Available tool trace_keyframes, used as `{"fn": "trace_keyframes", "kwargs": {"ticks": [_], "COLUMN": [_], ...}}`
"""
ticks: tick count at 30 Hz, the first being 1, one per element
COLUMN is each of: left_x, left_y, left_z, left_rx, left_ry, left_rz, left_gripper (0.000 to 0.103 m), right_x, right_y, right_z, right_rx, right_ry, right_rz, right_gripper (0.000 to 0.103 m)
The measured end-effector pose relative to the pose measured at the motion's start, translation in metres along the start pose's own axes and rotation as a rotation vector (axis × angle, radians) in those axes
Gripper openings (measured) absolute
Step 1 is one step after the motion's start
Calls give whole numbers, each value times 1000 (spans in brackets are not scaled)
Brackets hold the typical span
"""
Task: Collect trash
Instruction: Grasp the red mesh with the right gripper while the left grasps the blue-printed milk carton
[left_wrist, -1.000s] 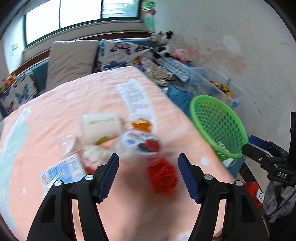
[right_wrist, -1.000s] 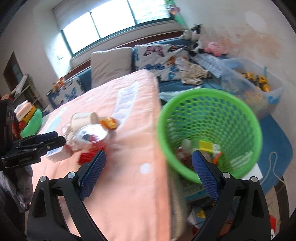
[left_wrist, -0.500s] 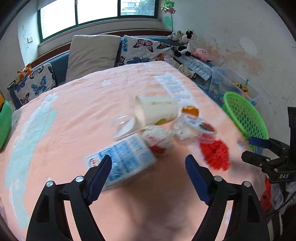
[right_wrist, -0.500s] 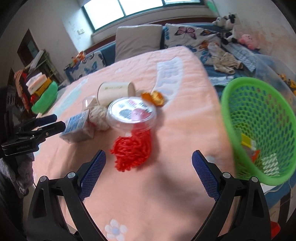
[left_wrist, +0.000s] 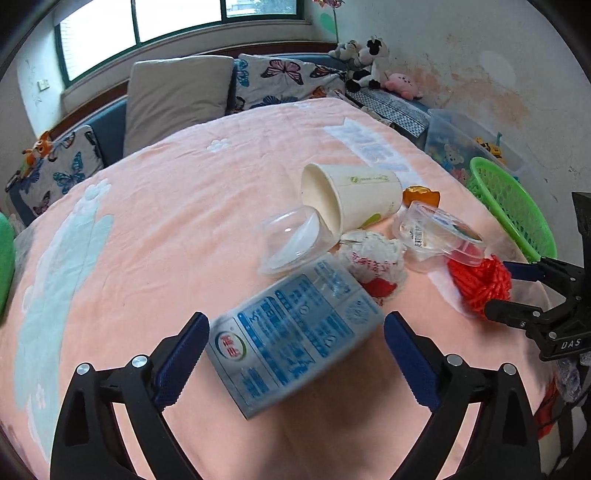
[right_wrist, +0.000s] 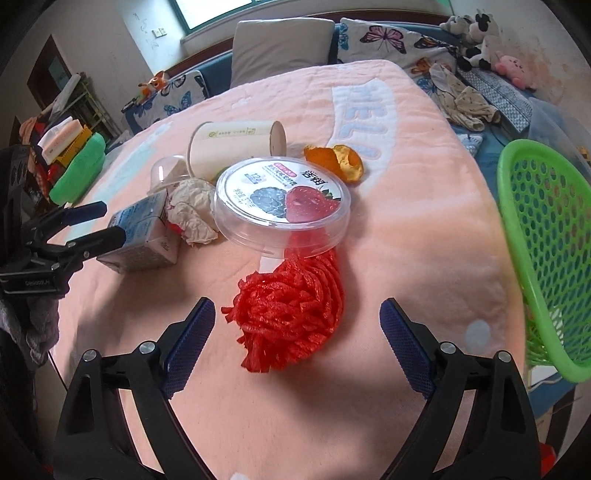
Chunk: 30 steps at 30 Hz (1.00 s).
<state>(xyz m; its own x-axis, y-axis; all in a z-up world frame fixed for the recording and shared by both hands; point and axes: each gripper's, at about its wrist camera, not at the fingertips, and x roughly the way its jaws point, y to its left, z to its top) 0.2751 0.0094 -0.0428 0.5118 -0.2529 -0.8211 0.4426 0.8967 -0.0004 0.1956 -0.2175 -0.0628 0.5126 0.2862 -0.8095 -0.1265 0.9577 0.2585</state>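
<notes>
1. Both grippers have swung away from the green basket (right_wrist: 543, 236) toward the trash pile since the earlier frames; the milk carton (left_wrist: 295, 332), formerly off to the left, now lies between the left gripper (left_wrist: 295, 354) fingers.
2. Pink blanket (left_wrist: 166, 221): bears all the trash; the basket stands beyond its right edge.
3. Paper cup (left_wrist: 354, 199), on its side, lies behind the carton, with a clear dome lid (left_wrist: 291, 240), crumpled wrapper (left_wrist: 373, 258) and clear berry tub (right_wrist: 280, 199) crowding between.
4. Left gripper: jaws opening, wide, astride the blue-and-white carton, pads not pressing.
5. Right gripper (right_wrist: 297, 345): wide, jaws closing, either side of the red mesh net (right_wrist: 291, 314), which lies partly under the tub, right of the carton.
</notes>
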Motion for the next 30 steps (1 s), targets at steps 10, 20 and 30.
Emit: {"fn": "trace_keyframes", "kwargs": {"ticks": [10, 20, 30], "left_x": [22, 17, 27], "left_y": [9, -4, -13], "left_z": [9, -2, 2], "left_rx": [40, 92, 118], "left_ry": [48, 84, 121], "left_rz": [-70, -129, -78], "left_gripper": [93, 93, 85], "right_x": [13, 11, 4], "right_y": [0, 1, 3], "right_z": [2, 2, -1], "right_rx": [1, 3, -2], "right_ry": [35, 29, 25], "right_rz": [4, 17, 25], "right_gripper": [78, 60, 54]}}
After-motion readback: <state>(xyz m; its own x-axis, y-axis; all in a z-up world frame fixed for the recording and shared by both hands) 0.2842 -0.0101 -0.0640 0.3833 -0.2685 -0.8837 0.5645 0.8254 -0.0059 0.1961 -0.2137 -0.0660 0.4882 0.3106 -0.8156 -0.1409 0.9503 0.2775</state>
